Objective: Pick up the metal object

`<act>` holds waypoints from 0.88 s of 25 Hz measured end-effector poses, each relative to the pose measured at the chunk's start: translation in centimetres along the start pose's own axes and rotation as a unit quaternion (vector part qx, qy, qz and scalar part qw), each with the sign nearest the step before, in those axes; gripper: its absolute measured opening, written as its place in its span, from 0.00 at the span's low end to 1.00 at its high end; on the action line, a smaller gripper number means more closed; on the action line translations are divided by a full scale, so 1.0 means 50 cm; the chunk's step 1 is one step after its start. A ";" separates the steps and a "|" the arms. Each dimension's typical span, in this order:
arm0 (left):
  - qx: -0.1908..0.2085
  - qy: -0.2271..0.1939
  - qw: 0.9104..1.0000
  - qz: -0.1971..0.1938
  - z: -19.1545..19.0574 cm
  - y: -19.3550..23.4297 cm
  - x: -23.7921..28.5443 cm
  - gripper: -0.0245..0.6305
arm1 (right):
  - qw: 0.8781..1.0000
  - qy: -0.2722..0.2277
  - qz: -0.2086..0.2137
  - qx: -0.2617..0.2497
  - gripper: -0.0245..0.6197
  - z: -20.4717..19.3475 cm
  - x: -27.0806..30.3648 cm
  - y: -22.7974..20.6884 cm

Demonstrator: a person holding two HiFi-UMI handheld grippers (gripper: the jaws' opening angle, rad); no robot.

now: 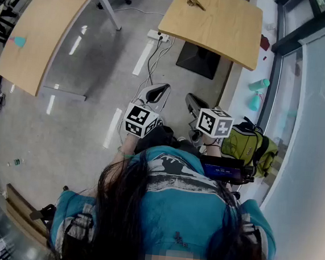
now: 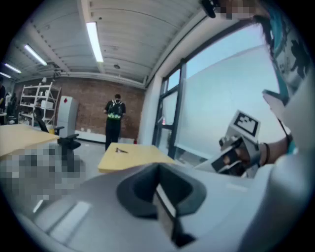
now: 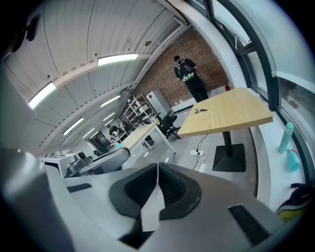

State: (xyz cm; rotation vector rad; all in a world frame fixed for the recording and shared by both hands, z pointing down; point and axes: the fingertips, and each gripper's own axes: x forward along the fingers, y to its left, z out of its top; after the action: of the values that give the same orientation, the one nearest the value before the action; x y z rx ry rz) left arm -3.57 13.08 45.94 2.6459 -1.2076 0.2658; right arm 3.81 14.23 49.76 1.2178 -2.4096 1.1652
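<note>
The metal object (image 1: 195,2) is small and brass-coloured, lying on the far part of a light wooden table (image 1: 223,29) ahead of me. It also shows as a small dark shape (image 2: 120,150) in the left gripper view and as a tiny thing (image 3: 200,111) in the right gripper view. My left gripper (image 1: 164,89) and right gripper (image 1: 190,99) are held side by side near my body, above the floor and well short of the table. Both point toward the table. The left gripper (image 2: 158,168) has its jaws together with nothing between them, and so does the right gripper (image 3: 157,167).
A second wooden table (image 1: 40,29) stands to the left. A power strip with cables (image 1: 158,36) lies on the floor before the near table's black base (image 1: 198,60). A green backpack (image 1: 253,147) and teal bottles (image 1: 258,84) sit by the window wall. A person (image 2: 114,121) stands far off.
</note>
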 end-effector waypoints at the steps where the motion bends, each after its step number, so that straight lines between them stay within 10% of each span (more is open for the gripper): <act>1: -0.001 -0.001 1.000 -0.001 0.006 0.017 -0.001 0.04 | 1.000 0.000 0.000 0.001 0.07 0.009 0.014 0.009; 22: -0.036 -0.001 0.999 -0.031 0.003 0.215 0.060 0.04 | 0.999 0.017 -0.031 -0.007 0.07 0.109 0.210 0.018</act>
State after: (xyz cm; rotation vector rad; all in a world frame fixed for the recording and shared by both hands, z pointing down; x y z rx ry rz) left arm -9.79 4.02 47.92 2.6159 -1.1124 0.2041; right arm -2.71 4.38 50.74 1.2484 -2.3335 1.1405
